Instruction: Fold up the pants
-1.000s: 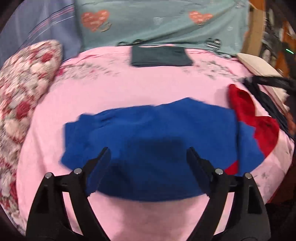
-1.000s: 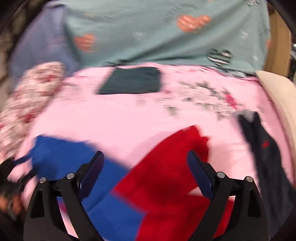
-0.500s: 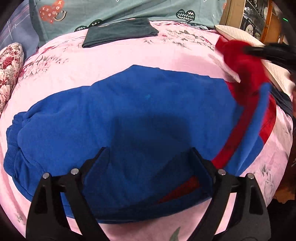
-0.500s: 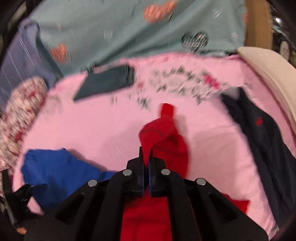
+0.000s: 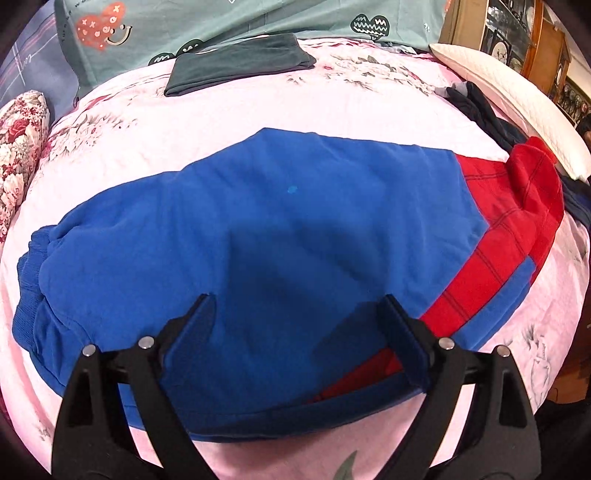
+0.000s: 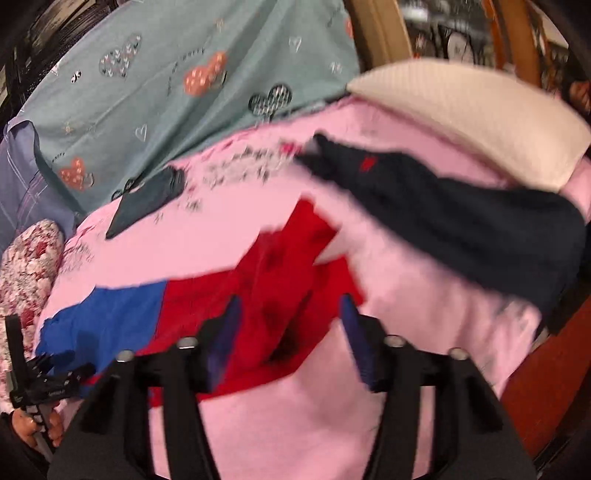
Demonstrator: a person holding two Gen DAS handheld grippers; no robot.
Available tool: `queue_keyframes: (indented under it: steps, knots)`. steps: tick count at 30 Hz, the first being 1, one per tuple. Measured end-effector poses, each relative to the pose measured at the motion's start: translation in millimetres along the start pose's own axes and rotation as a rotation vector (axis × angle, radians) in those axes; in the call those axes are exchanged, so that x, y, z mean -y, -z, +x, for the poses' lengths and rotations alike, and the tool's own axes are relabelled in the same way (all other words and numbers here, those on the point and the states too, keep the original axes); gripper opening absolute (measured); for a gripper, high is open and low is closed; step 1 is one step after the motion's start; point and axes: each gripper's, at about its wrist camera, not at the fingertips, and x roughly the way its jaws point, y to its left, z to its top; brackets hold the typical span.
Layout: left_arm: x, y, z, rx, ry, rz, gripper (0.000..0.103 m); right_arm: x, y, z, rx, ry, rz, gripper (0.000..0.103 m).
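Blue pants [image 5: 258,236] with red lower parts [image 5: 517,221] lie spread across the pink bed sheet [image 5: 351,107]. My left gripper [image 5: 301,332] is open and empty, hovering just over the blue part near its front edge. In the right wrist view the red part [image 6: 280,273] lies bunched, joined to the blue part [image 6: 107,314]. My right gripper [image 6: 290,332] is open and empty just above the red cloth. The left gripper's tool and hand show at the lower left of that view [image 6: 40,391].
Folded dark green pants [image 5: 236,62] lie at the back of the bed. Dark navy clothing [image 6: 461,214] lies at the right by a cream pillow [image 6: 480,110]. A floral pillow [image 5: 18,155] is at the left, and a teal heart-print cover [image 5: 240,18] is behind.
My right gripper was shut on the red cloth half a second ago; it has let go and stands open. The red end now lies on the bed. The left gripper stayed open.
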Motion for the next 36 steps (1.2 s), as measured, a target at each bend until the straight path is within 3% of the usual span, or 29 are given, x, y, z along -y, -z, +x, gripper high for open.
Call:
queue_keyframes:
  steps: [2, 4, 6, 7, 8, 9, 10, 13, 15, 16, 19, 21, 26, 27, 29, 31, 32, 33, 36]
  knots:
    - [-0.2, -3.0, 1.3, -0.005, 0.002, -0.010, 0.092, 4.3, -20.2, 2.0, 0.034, 0.049, -0.023, 0.090]
    - [0.5, -5.9, 3.0, -0.007, -0.003, -0.012, 0.092, 9.0, -39.6, 19.4, 0.020, 0.096, -0.041, 0.090]
    - [0.9, -7.5, 6.0, -0.011, -0.005, -0.011, 0.094, 19.0, -48.1, 47.4, -0.057, 0.060, 0.003, 0.088]
    - [0.9, -7.6, 7.5, -0.012, -0.007, -0.011, 0.095, 26.8, -50.9, 68.0, -0.124, 0.012, 0.053, 0.060]
    - [1.5, -7.3, 8.2, -0.011, -0.015, -0.005, 0.095, 32.3, -47.2, 83.8, -0.187, -0.065, 0.100, 0.009]
    - [2.1, -6.8, 8.3, -0.011, -0.020, -0.001, 0.095, 33.6, -44.0, 97.1, -0.249, -0.141, 0.128, 0.009]
    - [1.0, -6.1, 7.1, -0.011, -0.023, -0.003, 0.095, 32.7, -44.0, 96.3, -0.246, -0.159, 0.124, 0.009]
    - [-5.1, -2.7, 4.6, -0.015, -0.029, -0.018, 0.095, 29.6, -48.1, 51.6, -0.139, -0.189, 0.080, 0.009]
    - [-7.3, 0.0, 2.7, -0.015, -0.031, -0.013, 0.095, 33.9, -43.2, 28.7, -0.116, -0.192, 0.079, 0.009]
    - [-7.7, 2.0, 2.1, -0.014, -0.033, -0.004, 0.096, 37.8, -36.8, 24.9, -0.120, -0.165, 0.076, 0.009]
    - [-10.3, 5.5, 3.2, -0.007, -0.027, 0.006, 0.097, 53.6, -12.4, 60.7, -0.240, -0.080, 0.085, 0.013]
    - [-11.4, 6.0, -0.2, -0.009, -0.031, 0.001, 0.097, 62.2, -4.4, 71.9, -0.266, -0.033, 0.069, 0.027]
    - [-44.8, 22.5, -39.8, 0.067, -0.067, -0.067, 0.096, 44.6, -28.9, 21.7, -0.052, 0.133, -0.025, 0.033]
    - [-60.0, 26.5, -47.5, 0.086, -0.093, -0.099, 0.096, 36.8, -31.6, 14.0, -0.031, 0.105, -0.035, 0.033]
    - [-90.7, 31.0, -50.2, 0.087, -0.157, -0.165, 0.096, 0.7, -29.0, 1.2, -0.035, -0.064, -0.090, 0.034]
    - [-130.2, 36.9, -39.5, 0.047, -0.213, -0.265, 0.095, -42.2, -16.7, 9.1, -0.110, -0.187, -0.179, 0.034]
    - [-143.0, 40.7, -33.5, 0.024, -0.200, -0.299, 0.089, -60.6, -9.1, 17.8, -0.151, -0.231, -0.210, 0.034]
    - [-150.8, 45.1, -30.0, 0.014, -0.178, -0.317, 0.089, -74.3, -2.8, 27.6, -0.183, -0.255, -0.231, 0.033]
    - [-143.8, 53.8, -30.8, 0.032, -0.228, -0.264, 0.090, -92.1, 20.8, 74.6, -0.325, -0.239, -0.221, 0.034]
